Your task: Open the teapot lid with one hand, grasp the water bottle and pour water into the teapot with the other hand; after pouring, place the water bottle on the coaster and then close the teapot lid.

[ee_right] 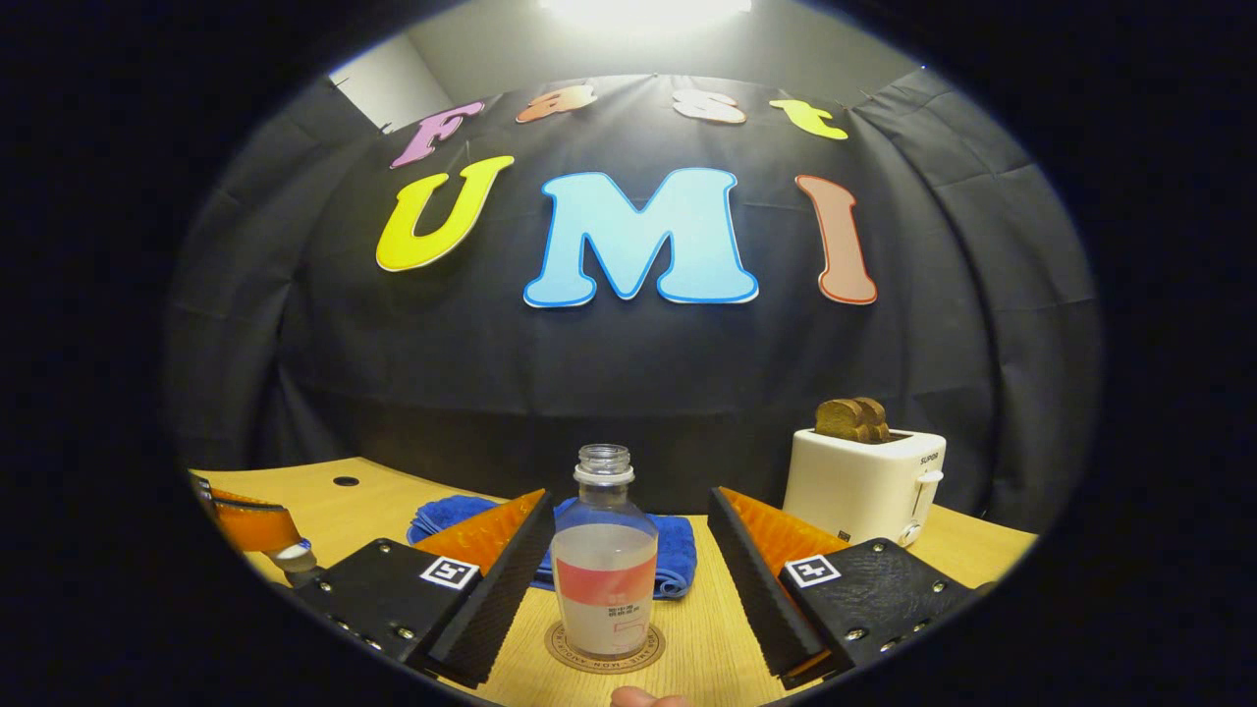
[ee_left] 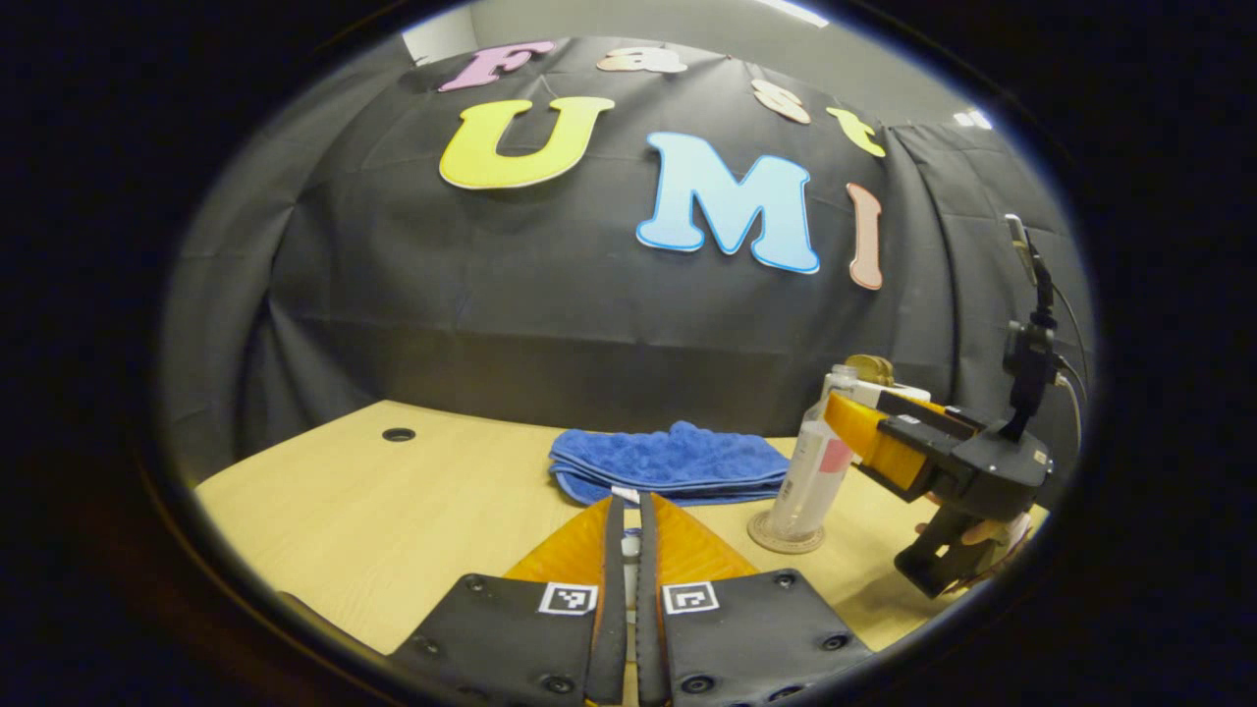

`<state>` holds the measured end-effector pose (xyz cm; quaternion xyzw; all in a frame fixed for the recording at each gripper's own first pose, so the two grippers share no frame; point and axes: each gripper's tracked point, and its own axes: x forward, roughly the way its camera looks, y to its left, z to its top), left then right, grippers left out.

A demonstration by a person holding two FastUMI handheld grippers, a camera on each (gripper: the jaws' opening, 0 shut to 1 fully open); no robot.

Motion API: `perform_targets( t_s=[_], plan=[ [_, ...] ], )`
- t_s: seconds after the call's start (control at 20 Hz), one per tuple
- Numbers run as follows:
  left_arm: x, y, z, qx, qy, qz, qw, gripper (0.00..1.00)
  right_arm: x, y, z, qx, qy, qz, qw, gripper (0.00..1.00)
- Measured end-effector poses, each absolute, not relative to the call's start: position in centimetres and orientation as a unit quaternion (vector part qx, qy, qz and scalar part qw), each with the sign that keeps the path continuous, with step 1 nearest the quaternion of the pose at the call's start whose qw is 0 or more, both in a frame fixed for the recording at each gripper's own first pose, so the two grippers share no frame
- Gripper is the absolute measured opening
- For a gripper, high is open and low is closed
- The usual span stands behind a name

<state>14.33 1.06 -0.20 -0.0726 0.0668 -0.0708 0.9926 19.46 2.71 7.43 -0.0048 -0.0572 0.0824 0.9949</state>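
Observation:
The clear, uncapped water bottle (ee_right: 604,560) stands upright on a round coaster (ee_right: 604,648), partly filled. My right gripper (ee_right: 628,501) is open, with one finger on either side of the bottle and a gap to each. In the left gripper view the same bottle (ee_left: 813,462) and coaster (ee_left: 786,535) are at the right, with the right gripper (ee_left: 837,412) around the bottle's upper part. My left gripper (ee_left: 633,503) is nearly closed, pinching a small white and blue piece (ee_left: 628,538), which looks like the teapot lid's knob. The teapot's body is hidden below.
A folded blue cloth (ee_left: 668,462) lies on the wooden table (ee_left: 393,511) behind the fingers. A white toaster (ee_right: 864,481) holding toast (ee_right: 852,419) stands at the back right. A hand (ee_left: 972,535) holds the right gripper. A dark stand (ee_left: 1026,324) rises at the right.

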Motion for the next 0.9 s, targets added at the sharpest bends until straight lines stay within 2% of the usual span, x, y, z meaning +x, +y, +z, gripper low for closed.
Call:
perform_targets(
  t_s=[0.35, 0.9],
  plan=[
    [14.4, 0.2, -1.6, -0.066, 0.082, -0.074, 0.992, 0.11, 19.4, 2.5, 7.5, 0.004, -0.055, 0.084, 0.995, 0.98],
    [14.1, 0.0, -1.9, -0.050, 0.067, -0.065, 0.994, 0.11, 19.2, 2.8, 7.2, 0.001, -0.051, 0.094, 0.994, 0.97]
  ],
)
